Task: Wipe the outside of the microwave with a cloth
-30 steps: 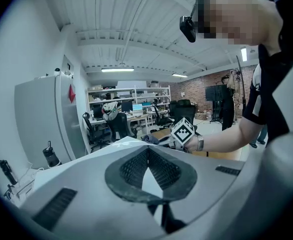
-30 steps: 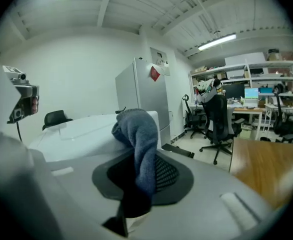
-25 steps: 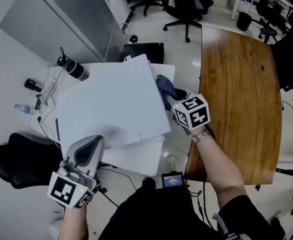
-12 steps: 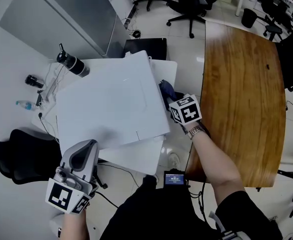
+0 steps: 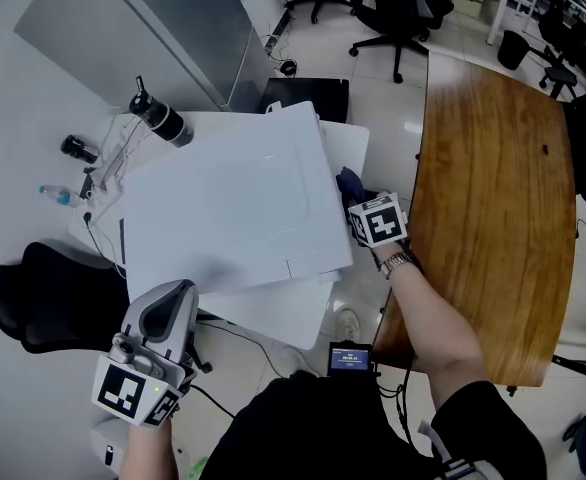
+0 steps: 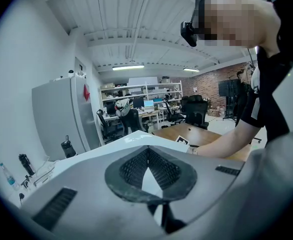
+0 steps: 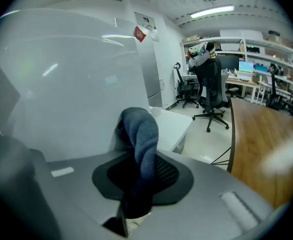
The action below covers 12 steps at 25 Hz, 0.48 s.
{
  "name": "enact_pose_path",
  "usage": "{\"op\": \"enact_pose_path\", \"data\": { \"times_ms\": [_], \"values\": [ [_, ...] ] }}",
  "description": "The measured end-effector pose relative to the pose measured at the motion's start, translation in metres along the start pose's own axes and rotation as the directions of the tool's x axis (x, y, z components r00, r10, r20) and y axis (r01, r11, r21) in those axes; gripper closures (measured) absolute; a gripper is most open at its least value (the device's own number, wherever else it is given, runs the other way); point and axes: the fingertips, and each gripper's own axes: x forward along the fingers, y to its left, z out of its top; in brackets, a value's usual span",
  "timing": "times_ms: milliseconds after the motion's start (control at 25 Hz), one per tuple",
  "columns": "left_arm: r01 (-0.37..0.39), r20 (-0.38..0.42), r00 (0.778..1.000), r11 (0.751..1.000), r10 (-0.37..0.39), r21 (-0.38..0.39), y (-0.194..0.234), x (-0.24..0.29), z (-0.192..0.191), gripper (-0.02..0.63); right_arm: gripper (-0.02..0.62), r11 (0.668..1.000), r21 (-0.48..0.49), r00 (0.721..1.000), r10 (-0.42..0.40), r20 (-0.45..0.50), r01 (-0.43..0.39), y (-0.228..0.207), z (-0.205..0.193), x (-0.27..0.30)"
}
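Note:
The white microwave (image 5: 233, 208) stands on a white table, seen from above in the head view. My right gripper (image 5: 365, 200) is at the microwave's right side, shut on a dark blue cloth (image 5: 350, 182). In the right gripper view the cloth (image 7: 140, 129) sticks up out of the jaws of the right gripper (image 7: 141, 161) and lies against the white side wall (image 7: 71, 84). My left gripper (image 5: 181, 290) hovers at the microwave's near left corner, off its surface. In its own view the left gripper (image 6: 147, 151) has its pad tips together with nothing between them, and the microwave top (image 6: 129, 140) lies just beyond.
A long wooden table (image 5: 493, 198) runs along the right. A black bottle (image 5: 159, 118), a small water bottle (image 5: 58, 196) and cables lie on the white table (image 5: 351, 148) behind the microwave. A black chair (image 5: 33, 303) stands at left and a grey cabinet (image 5: 143, 28) behind.
My right gripper has slid down the microwave's right side with the cloth in it. The left gripper has stayed near the front left corner.

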Motion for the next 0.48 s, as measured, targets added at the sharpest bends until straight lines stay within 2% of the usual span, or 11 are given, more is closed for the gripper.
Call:
{"op": "enact_pose_path", "data": {
  "times_ms": [480],
  "values": [
    [0.036, 0.088, 0.996, 0.999, -0.033, -0.038, 0.017, -0.039, -0.011, 0.601, 0.528, 0.992, -0.010, 0.989, -0.125, 0.084, 0.127, 0.006, 0.009, -0.081]
  ]
}}
